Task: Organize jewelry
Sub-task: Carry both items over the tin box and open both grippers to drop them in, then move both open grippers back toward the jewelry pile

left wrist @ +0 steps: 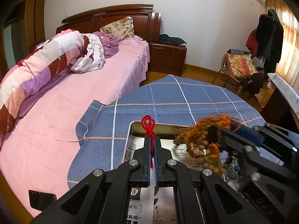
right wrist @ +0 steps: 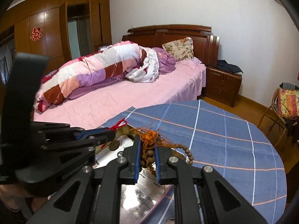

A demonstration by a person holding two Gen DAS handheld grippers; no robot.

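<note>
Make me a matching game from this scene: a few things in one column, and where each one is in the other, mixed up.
Things:
1. red cord
2. wooden bead string
3. floral pillow
4. metal tin

Places:
A. against the headboard
B. on the blue checked cloth
C. pinched in the left gripper
D. clamped in the right gripper

Pairs: 1-C, 2-D, 3-A, 4-B

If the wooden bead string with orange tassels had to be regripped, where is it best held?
Judging from this frame, take the wooden bead string with orange tassels at the bunched beads near the tassel knot, where the right gripper clamps now, coming from above. The loose bead loop dangling right would likely slip.
</note>
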